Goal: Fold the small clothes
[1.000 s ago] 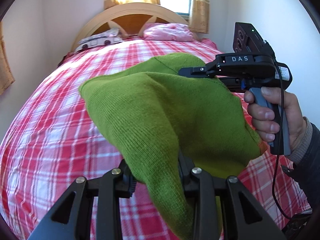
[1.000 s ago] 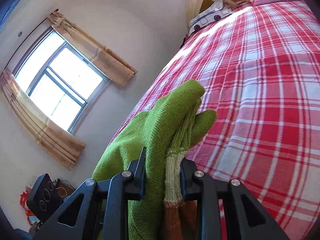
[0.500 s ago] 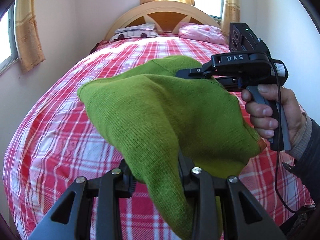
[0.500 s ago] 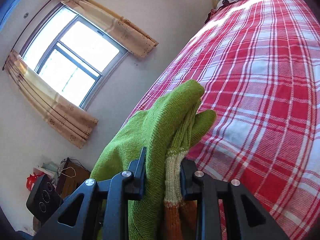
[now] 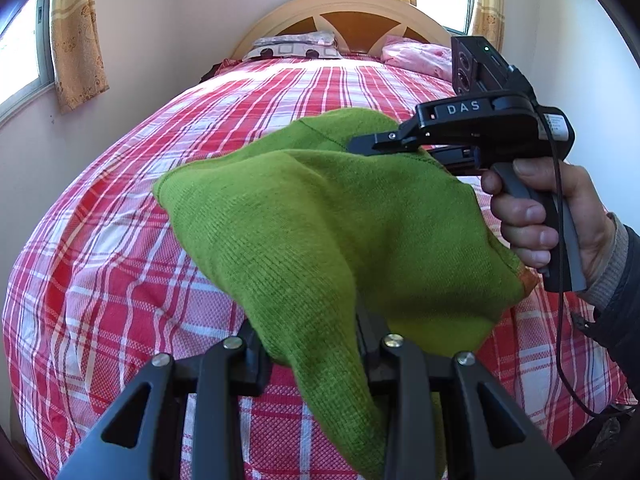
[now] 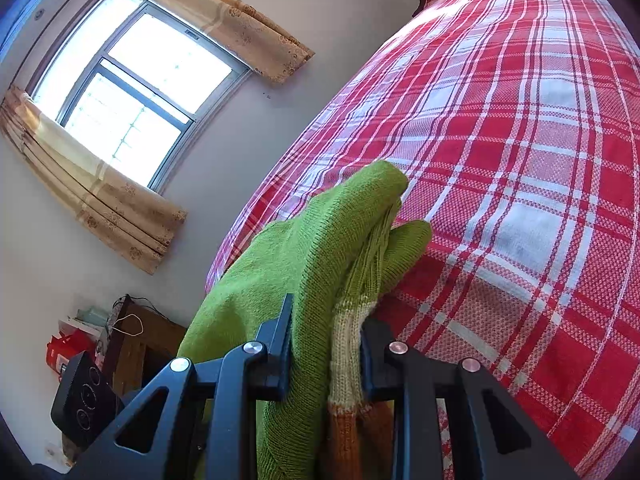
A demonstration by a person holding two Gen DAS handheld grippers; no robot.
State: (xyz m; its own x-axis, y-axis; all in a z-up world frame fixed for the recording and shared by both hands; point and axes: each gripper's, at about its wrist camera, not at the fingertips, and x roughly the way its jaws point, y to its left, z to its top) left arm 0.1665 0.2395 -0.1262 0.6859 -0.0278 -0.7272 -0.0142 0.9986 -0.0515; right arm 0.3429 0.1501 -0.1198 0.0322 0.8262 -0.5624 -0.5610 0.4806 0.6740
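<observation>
A green knitted garment (image 5: 320, 216) with a pale and orange ribbed cuff (image 6: 348, 344) hangs in the air above the bed, held between both grippers. My left gripper (image 5: 312, 344) is shut on one bunched end of it at the bottom of the left wrist view. My right gripper (image 6: 326, 336) is shut on the other end, with the cuff between its fingers. The right gripper also shows in the left wrist view (image 5: 372, 145), held by a hand, its jaws clamped on the garment's far edge.
A bed with a red and white plaid cover (image 5: 120, 240) lies below. At its head are a curved wooden headboard (image 5: 348, 12), a patterned pillow (image 5: 296, 46) and a pink pillow (image 5: 416, 58). A curtained window (image 6: 132, 80) and a wooden cabinet (image 6: 136, 344) stand to the left.
Both grippers have swung to the left with the garment still held between them; the window and cabinet have come further into view. The grip on the garment has not changed.
</observation>
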